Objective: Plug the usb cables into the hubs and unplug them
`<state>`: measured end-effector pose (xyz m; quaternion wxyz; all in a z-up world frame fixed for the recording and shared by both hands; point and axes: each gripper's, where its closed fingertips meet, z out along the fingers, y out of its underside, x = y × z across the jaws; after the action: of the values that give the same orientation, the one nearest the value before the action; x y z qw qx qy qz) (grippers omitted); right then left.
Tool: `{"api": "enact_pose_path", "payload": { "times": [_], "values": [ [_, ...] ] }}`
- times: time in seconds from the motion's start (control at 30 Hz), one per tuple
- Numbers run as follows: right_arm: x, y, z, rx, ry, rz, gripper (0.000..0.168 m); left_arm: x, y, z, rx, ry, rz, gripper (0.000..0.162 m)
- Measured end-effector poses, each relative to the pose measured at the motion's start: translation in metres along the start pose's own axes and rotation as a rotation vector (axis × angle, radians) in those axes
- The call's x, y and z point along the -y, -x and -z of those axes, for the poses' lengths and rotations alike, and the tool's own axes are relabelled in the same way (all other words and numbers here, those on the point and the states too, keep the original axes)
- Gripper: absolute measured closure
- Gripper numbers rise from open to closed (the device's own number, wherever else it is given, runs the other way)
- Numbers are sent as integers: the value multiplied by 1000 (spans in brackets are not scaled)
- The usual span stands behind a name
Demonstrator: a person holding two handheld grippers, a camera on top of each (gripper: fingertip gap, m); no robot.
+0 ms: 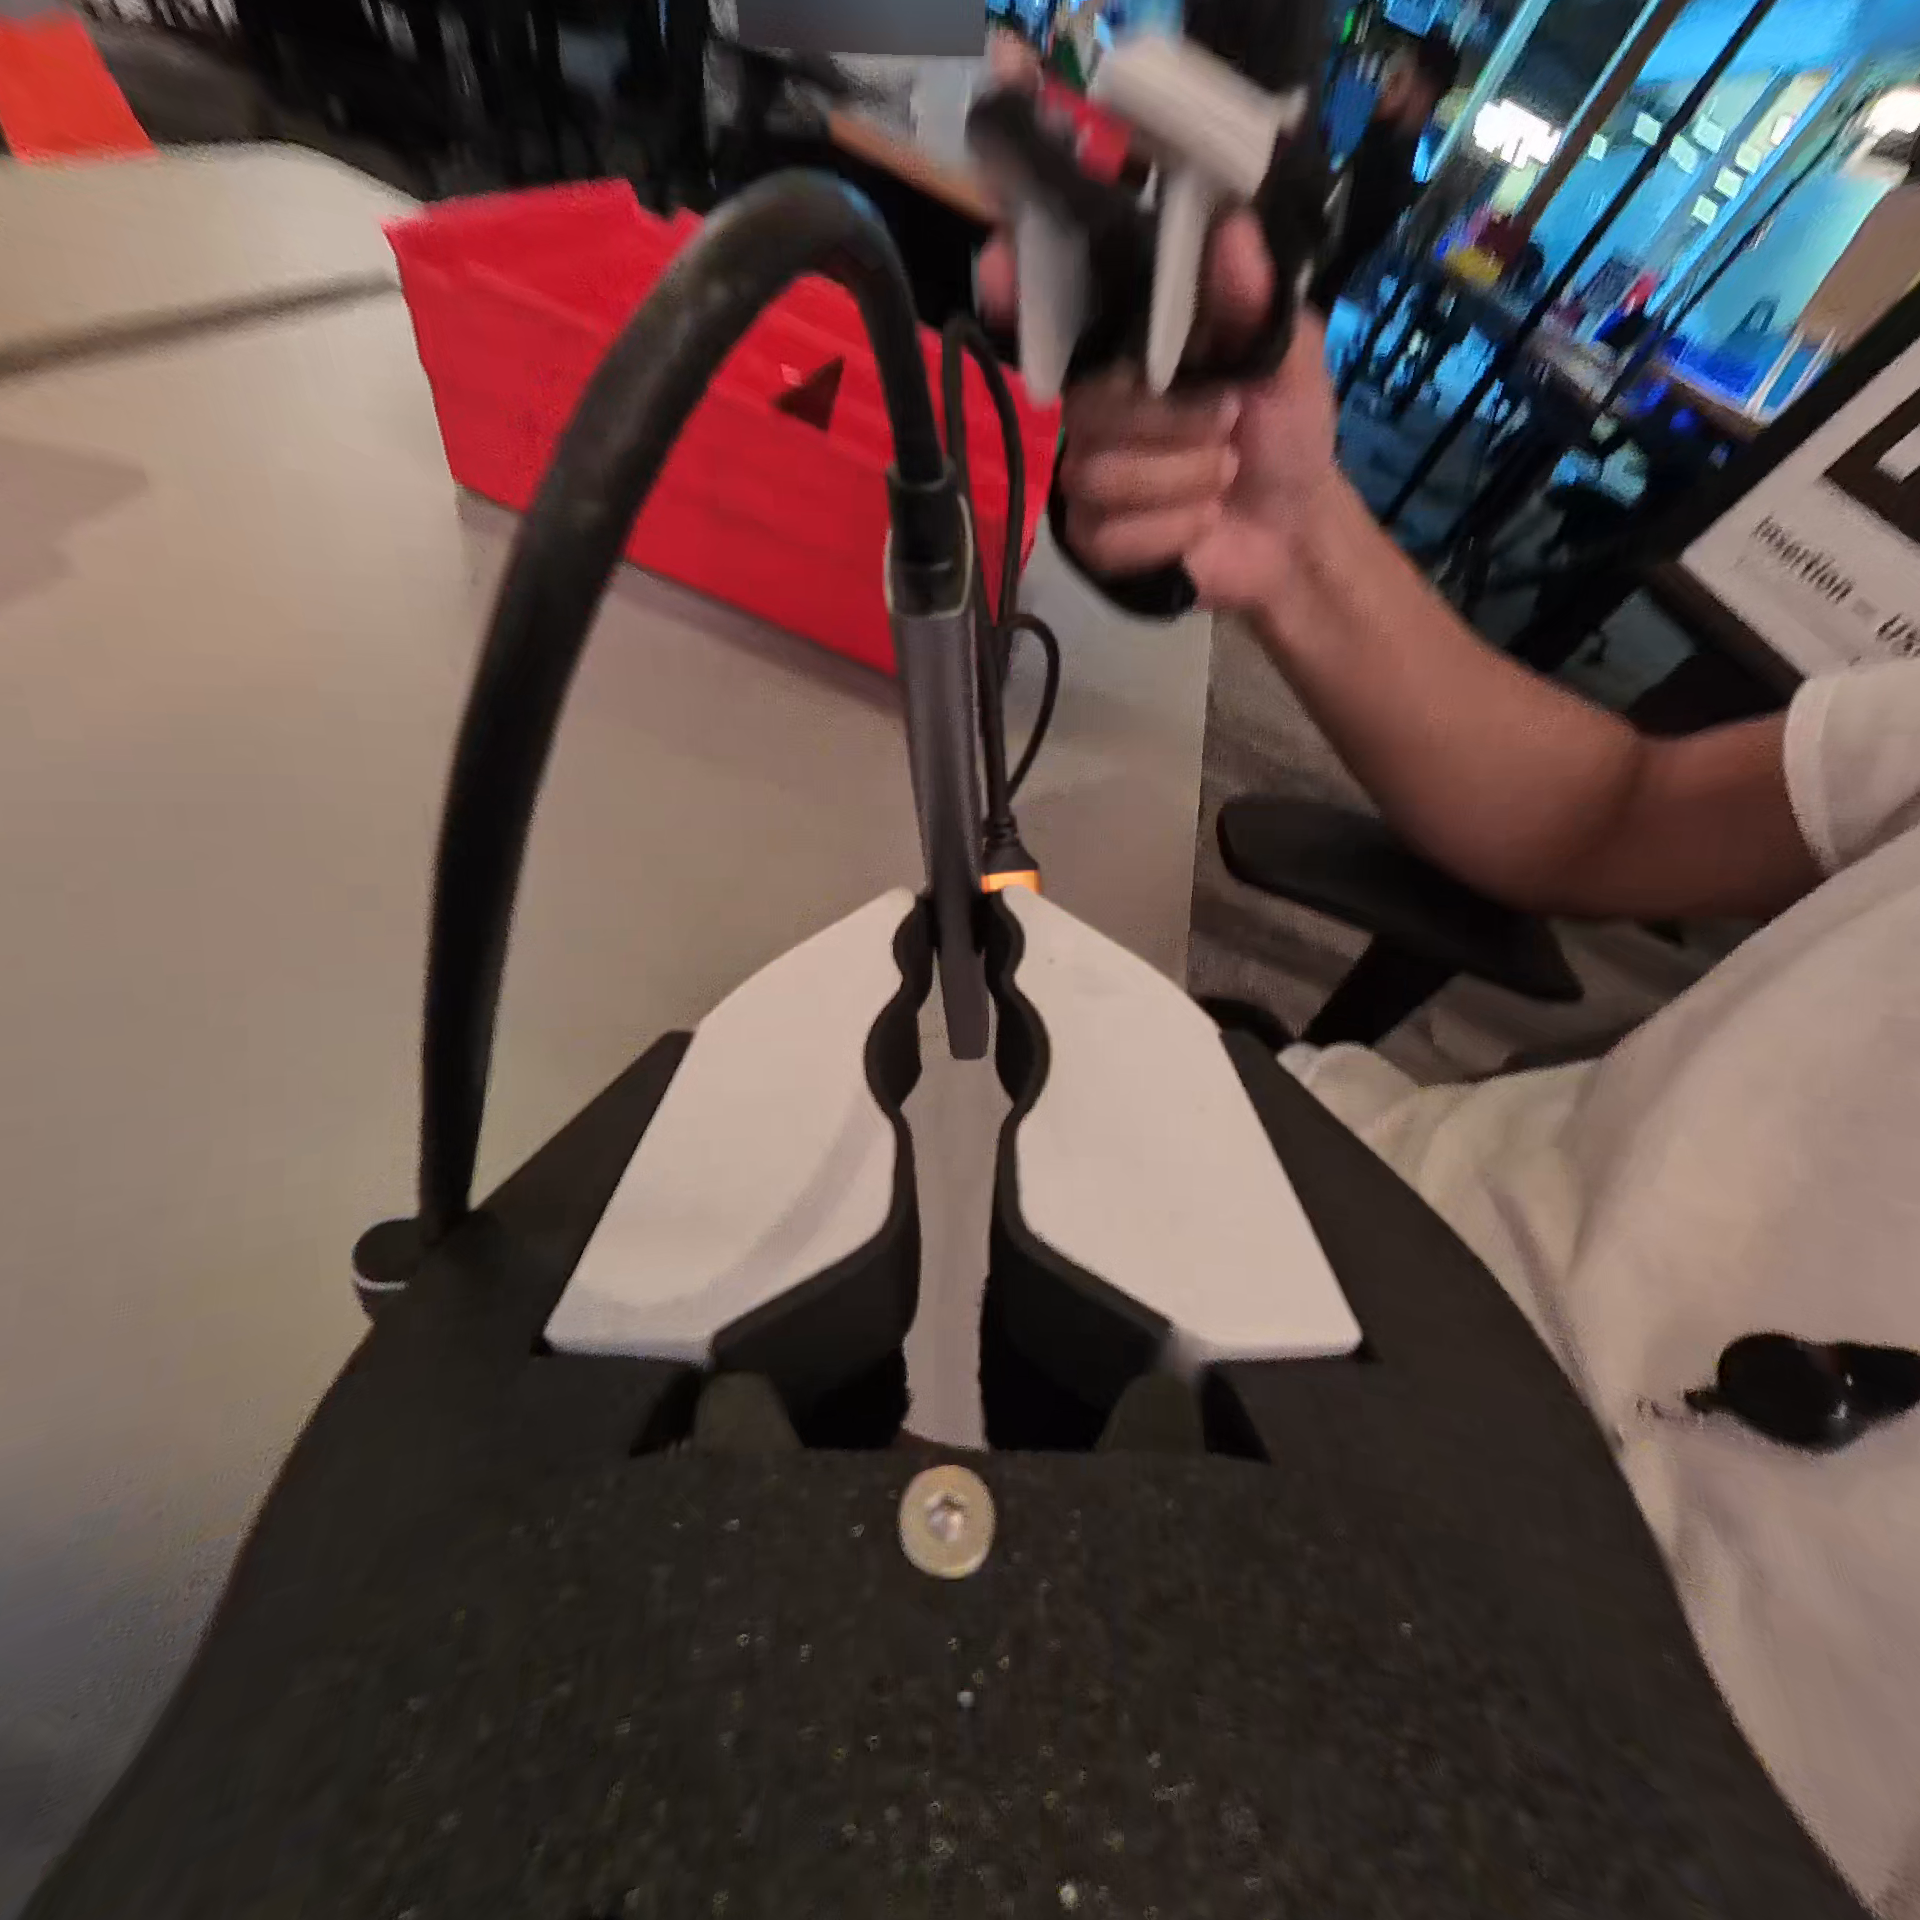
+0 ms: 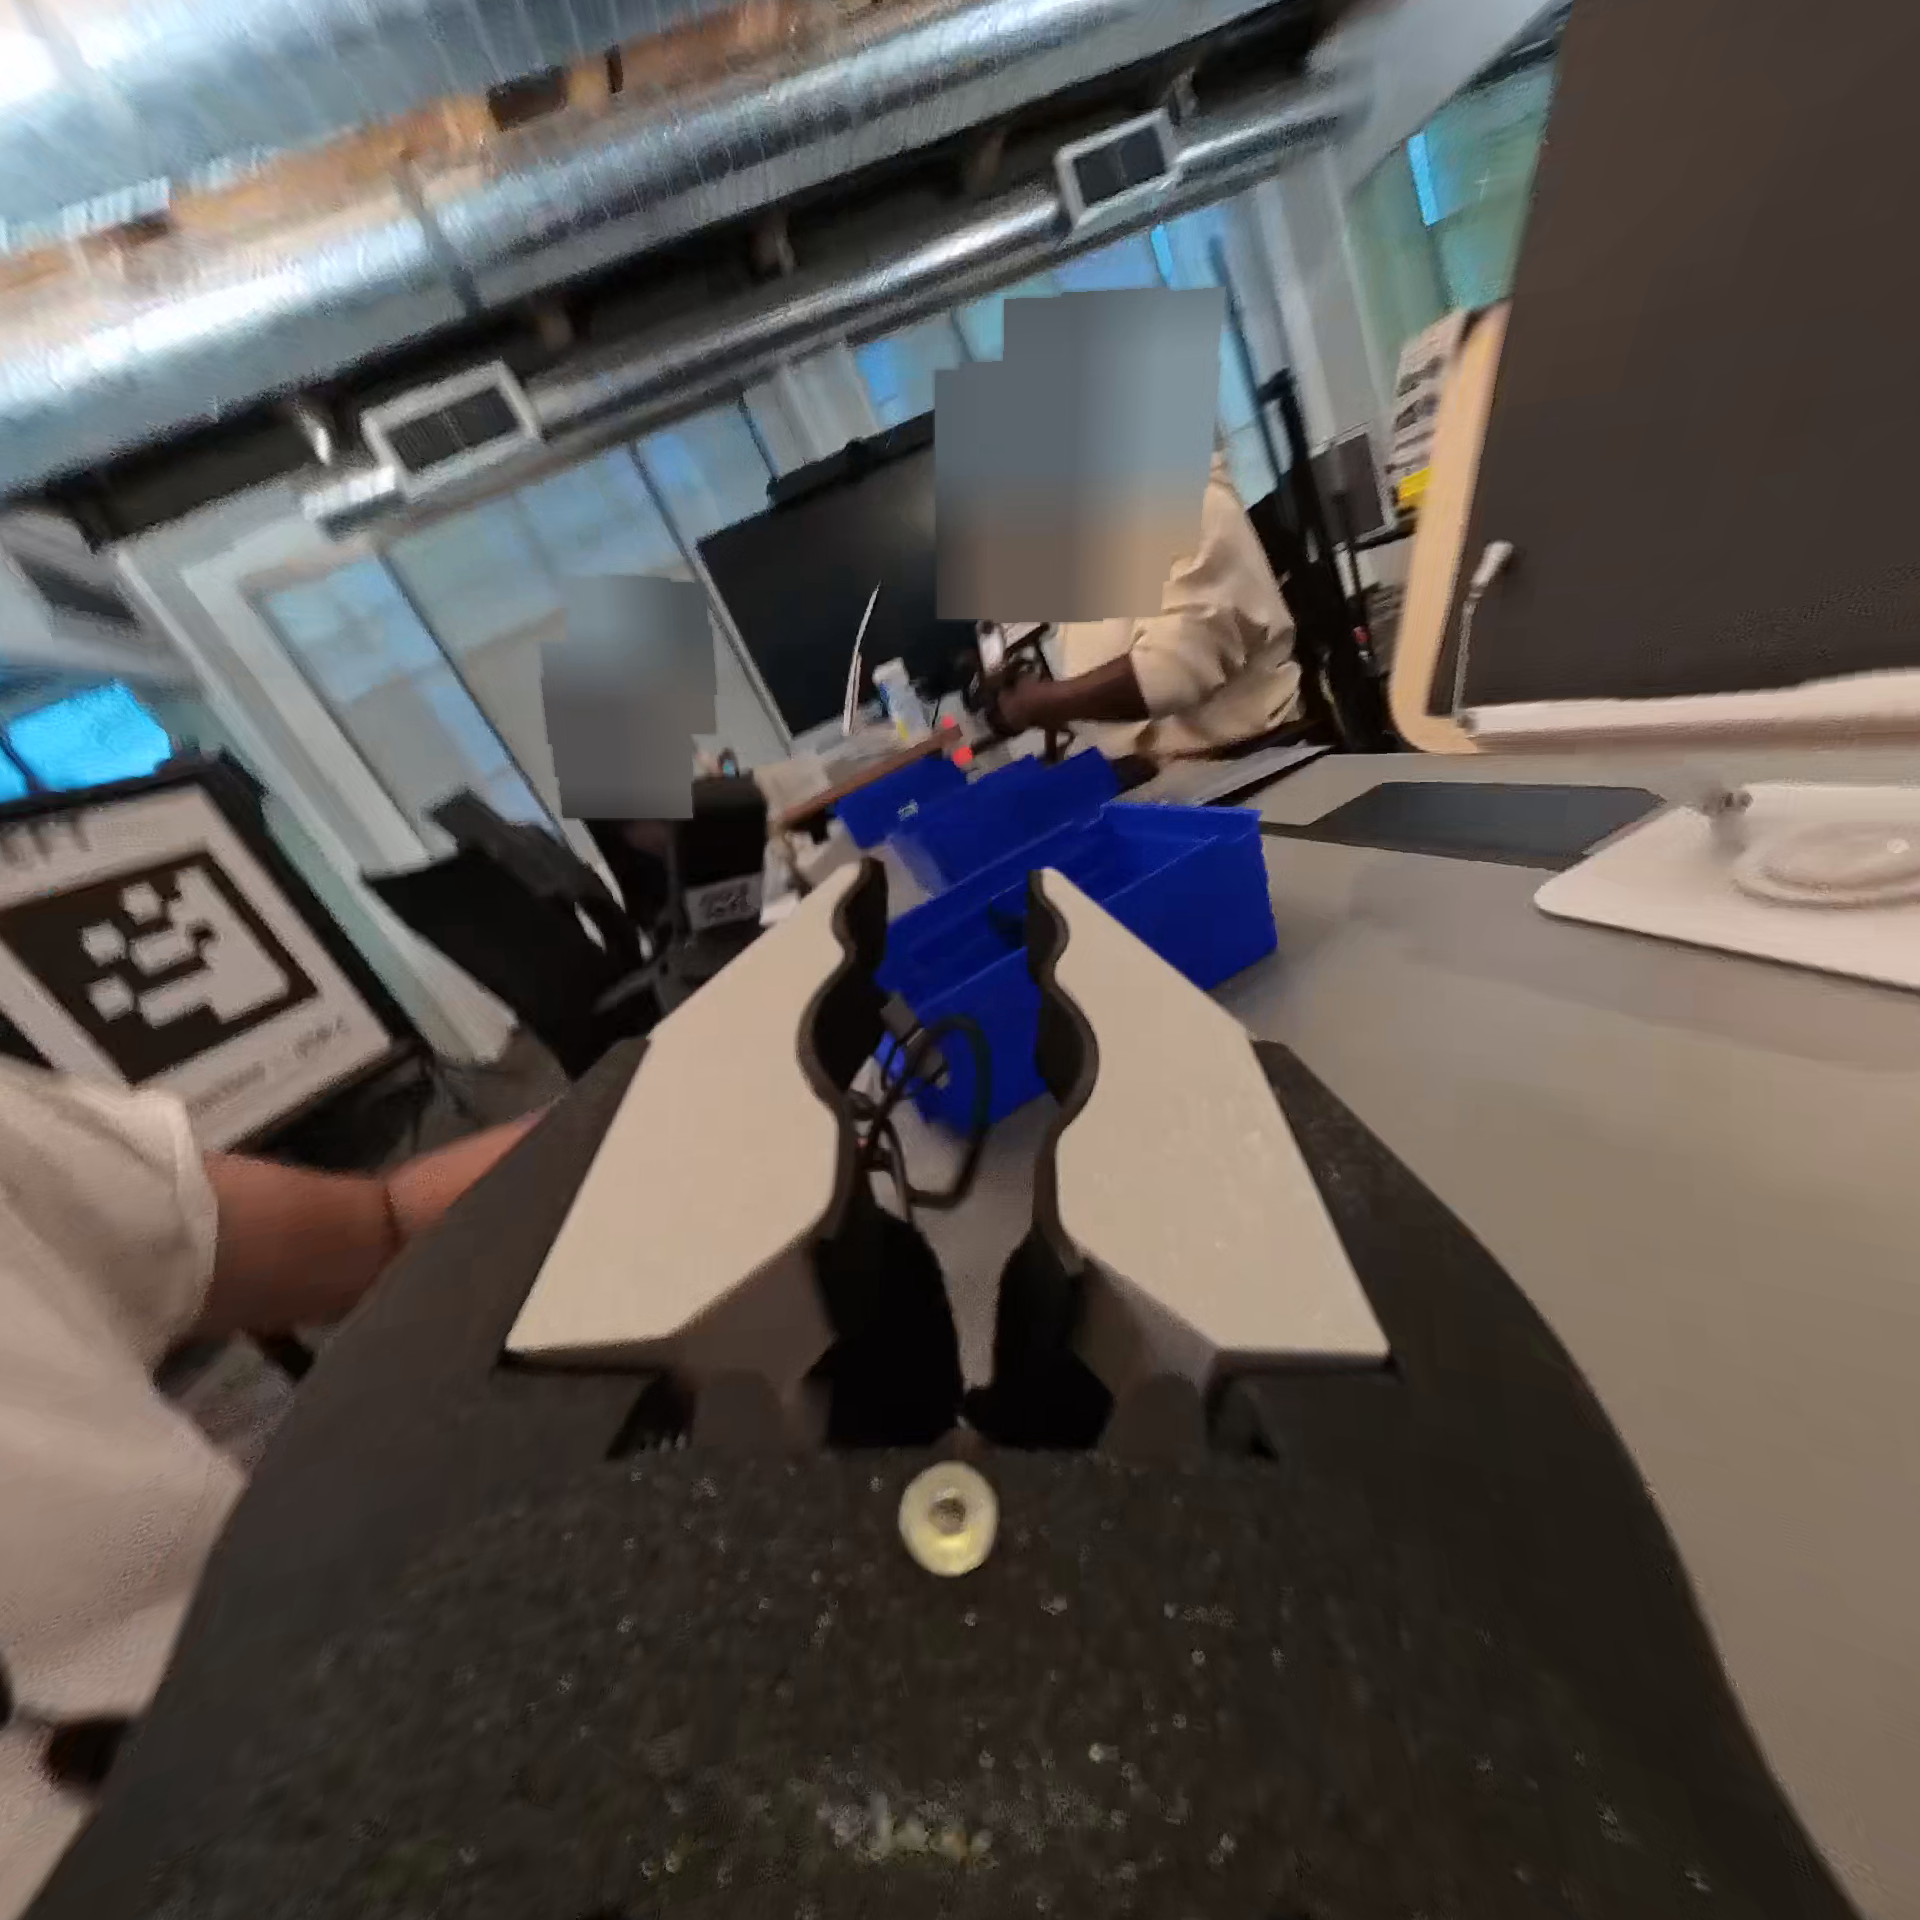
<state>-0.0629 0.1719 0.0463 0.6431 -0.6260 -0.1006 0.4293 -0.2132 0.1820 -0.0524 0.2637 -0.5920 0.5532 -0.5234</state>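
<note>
The left tongs (image 1: 958,935) are seen nearly closed, clamped on a slim grey adapter bar (image 1: 945,769) that stands almost upright between the two white fingers (image 1: 790,1122). A thick black cable (image 1: 582,582) rises from the top of the bar, arches over to the left and comes down beside the tongs' black body. A thin black cord with an orange-tipped plug (image 1: 1010,883) is plugged in or resting at the bar's right side, just above the fingertips; which cannot be told. Behind, a red bin (image 1: 665,395) is set on the pale bench (image 1: 208,727). The right tongs (image 1: 1112,301), blurred, are held aloft by a hand (image 1: 1174,468) above and to the right of the bar.

In the right wrist view, the right tongs (image 2: 951,894) are seen parted, with nothing gripped. Through the gap, a thin black wire loop (image 2: 935,1101) and a blue bin (image 2: 1122,925) are seen on the grey bench (image 2: 1455,1091). A white pad (image 2: 1745,914) lies to the right.
</note>
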Motion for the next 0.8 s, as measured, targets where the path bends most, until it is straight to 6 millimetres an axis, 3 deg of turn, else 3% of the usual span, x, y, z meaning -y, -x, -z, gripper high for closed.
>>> {"api": "enact_pose_path", "payload": {
  "times": [0.07, 0.13, 0.17, 0.27, 0.37, 0.47, 0.53, 0.63, 0.8],
  "values": [
    [-17, 25, -8, 80, 136, 36, 135, -14, -2, -8, -9, 74, -30, 153],
    [-52, 50, -23, 160, 281, 107, 132, -22, -4, -16, -3, 119, -68, 153],
    [-72, 53, -31, 146, 344, 196, 132, -24, -5, -19, -4, 135, -89, 153],
    [-130, 55, -44, 160, 539, 345, 132, -30, -12, -27, -7, 170, -158, 153],
    [-158, 44, -46, 151, 614, 435, 146, -40, -12, -32, 52, 223, -281, 153],
    [-189, 33, -36, 153, 759, 527, 145, -47, -18, -36, 64, 221, -354, 153],
    [-197, 38, -35, 181, 773, 577, 145, -51, -24, -39, 33, 210, -346, 153],
    [-194, 47, -37, 233, 732, 524, 162, -53, -25, -42, 24, 199, -336, 153],
    [-194, 47, -34, 243, 735, 524, 162, -53, -27, -45, -3, 154, -295, 153]
  ]
}}
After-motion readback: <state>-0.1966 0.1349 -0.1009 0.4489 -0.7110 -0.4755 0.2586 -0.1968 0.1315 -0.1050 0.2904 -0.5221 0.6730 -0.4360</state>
